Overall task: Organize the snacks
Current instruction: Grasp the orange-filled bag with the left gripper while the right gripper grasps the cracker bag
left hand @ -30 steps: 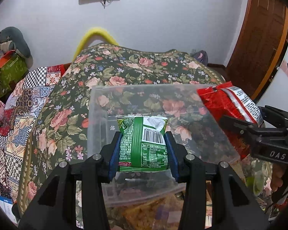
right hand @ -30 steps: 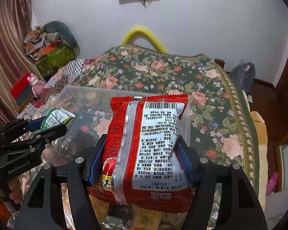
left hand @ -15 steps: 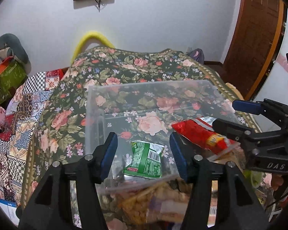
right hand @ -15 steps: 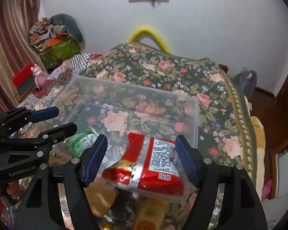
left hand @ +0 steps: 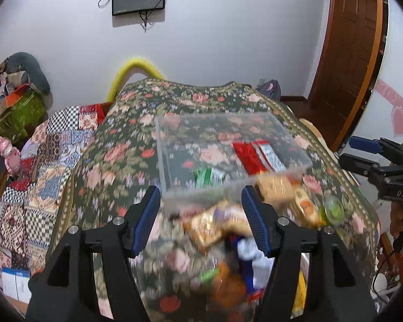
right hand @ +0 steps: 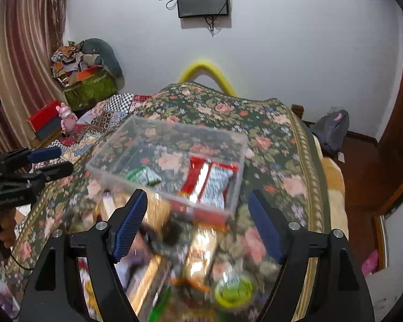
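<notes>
A clear plastic box (left hand: 174,123) stands on the floral bedspread; it also shows in the right wrist view (right hand: 115,145). Inside it lie a green snack packet (left hand: 209,177) (right hand: 143,175) and a red snack packet (left hand: 258,155) (right hand: 207,185). My left gripper (left hand: 201,217) is open and empty, just short of the box's near wall. My right gripper (right hand: 196,222) is open and empty, also in front of the box. Each gripper shows at the edge of the other's view, the right one (left hand: 362,155) and the left one (right hand: 48,161).
A blurred pile of loose snacks (left hand: 220,225) (right hand: 201,257) lies on the bedspread (left hand: 115,155) between the grippers and the box, with a green round tub (right hand: 233,289). A patchwork quilt (left hand: 40,166) lies left. A wooden door (left hand: 349,53) stands right.
Both grippers opened and dropped their packets into the box, the left the green one, the right the red one. Both then pulled back and up from the box.
</notes>
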